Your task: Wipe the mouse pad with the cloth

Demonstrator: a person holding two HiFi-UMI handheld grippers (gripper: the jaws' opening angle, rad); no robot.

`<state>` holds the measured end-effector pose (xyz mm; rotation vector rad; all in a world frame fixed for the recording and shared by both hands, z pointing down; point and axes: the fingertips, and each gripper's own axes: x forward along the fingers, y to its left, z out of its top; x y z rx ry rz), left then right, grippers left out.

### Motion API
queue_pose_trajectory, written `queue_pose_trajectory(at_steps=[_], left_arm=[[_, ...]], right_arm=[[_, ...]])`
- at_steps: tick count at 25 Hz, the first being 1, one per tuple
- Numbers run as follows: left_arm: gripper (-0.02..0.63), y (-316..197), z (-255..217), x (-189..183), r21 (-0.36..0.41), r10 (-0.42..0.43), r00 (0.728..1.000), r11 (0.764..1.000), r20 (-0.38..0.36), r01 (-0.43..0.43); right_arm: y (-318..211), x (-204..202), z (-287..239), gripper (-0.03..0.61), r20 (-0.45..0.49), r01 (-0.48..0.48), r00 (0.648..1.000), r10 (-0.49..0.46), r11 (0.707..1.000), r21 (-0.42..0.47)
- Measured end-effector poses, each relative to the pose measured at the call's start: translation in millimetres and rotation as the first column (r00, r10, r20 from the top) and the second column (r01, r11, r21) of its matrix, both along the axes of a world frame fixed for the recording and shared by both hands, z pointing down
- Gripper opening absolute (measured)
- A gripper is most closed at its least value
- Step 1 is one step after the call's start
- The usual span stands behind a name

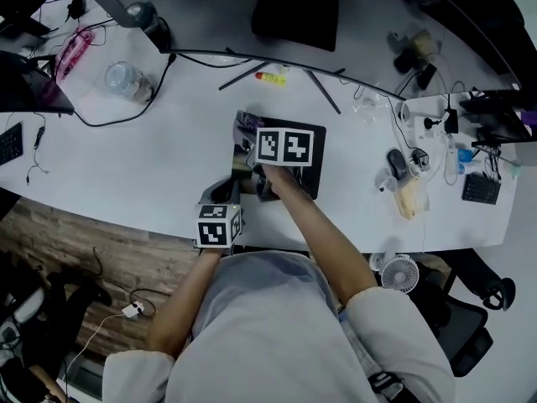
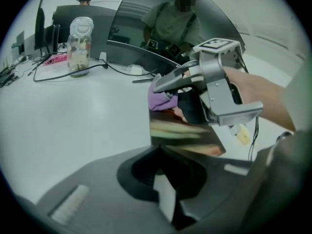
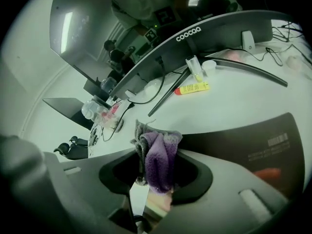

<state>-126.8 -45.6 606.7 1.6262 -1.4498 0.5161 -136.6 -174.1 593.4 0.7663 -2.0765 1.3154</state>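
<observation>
The mouse pad lies near the front edge of a white curved desk, straight ahead of the person. Its left edge is lifted off the top, so a colourful printed face shows there and the rest shows dark. The left gripper has its jaws clamped on that raised edge. The right gripper is closed on one bunched purple cloth, which is pressed against the printed face. Behind the pad, one curved monitor spreads its stand legs over the desk, with one yellow tube between them. One clear jar stands well off to the left amid black cables. To the right lie one mouse and small clutter, and one small white fan sits by the desk's front edge. The floor at lower left is wood plank.
</observation>
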Motion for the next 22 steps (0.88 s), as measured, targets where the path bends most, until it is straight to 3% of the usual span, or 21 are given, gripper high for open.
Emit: queue_pose_trajectory(at_steps=[7,12,22], left_arm=[[0.000,-1,1,-3,-0.015,-0.039,0.999,0.999,-0.033,0.039],[0.000,2,1,-3,-0.010,-0.032,0.999,0.999,0.000,0.032],[0.000,1,1,-1,-0.003,-0.056,0.998,0.998,-0.023,0.056]], right_arm=[[-2,1,1,0.176,-0.011,0.007,1.000,-0.007,1.000,-0.007],[-1,9,2,0.176,-0.025,0.003,1.000,-0.003,1.000,-0.013],[-6,35,2,0.176,-0.042,-0.025,0.999,0.025,1.000,-0.016]])
